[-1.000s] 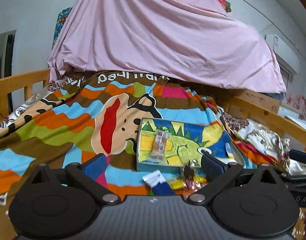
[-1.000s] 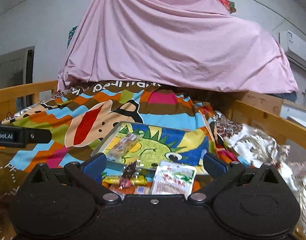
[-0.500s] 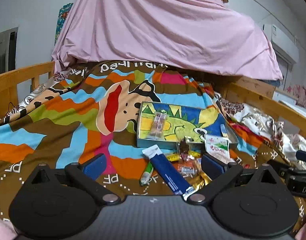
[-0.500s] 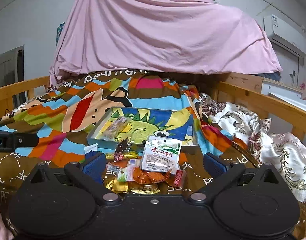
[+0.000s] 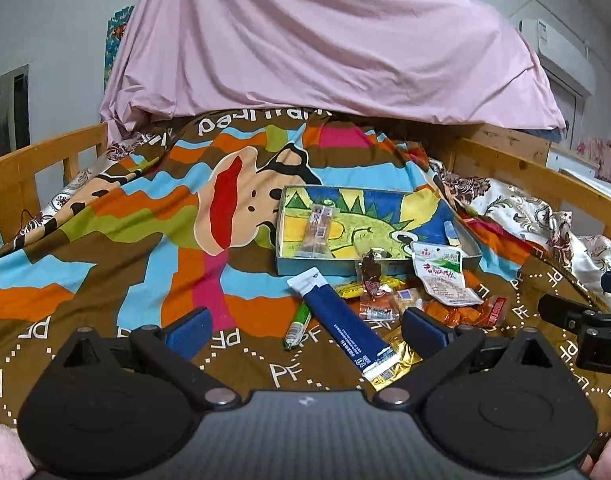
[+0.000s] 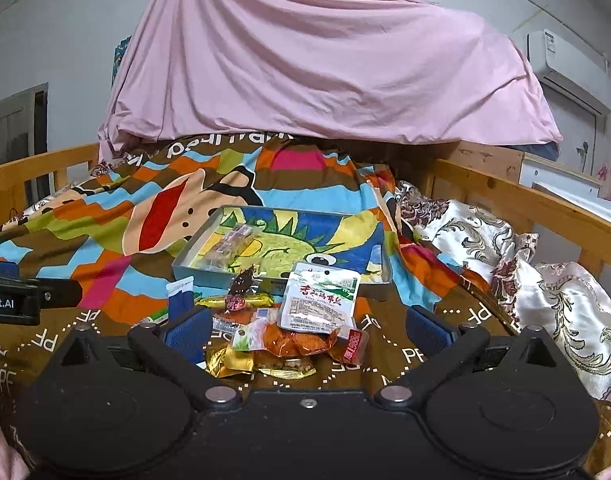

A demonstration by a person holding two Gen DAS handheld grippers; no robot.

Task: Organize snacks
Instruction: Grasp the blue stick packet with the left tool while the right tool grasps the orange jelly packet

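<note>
Blue-padded left gripper and right gripper gape wide, empty; one tray holds one wrapped snack.

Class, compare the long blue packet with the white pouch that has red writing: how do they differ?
The blue packet is long and narrow; the white pouch is short and broad. The blue packet lies flat on the blanket; the white pouch sits atop other snacks, near the tray. Both lie outside the tray.

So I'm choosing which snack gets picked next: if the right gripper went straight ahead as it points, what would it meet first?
Probably the orange snack packet in the pile between the open right gripper fingers, with the white pouch just beyond; depth is uncertain.
</note>
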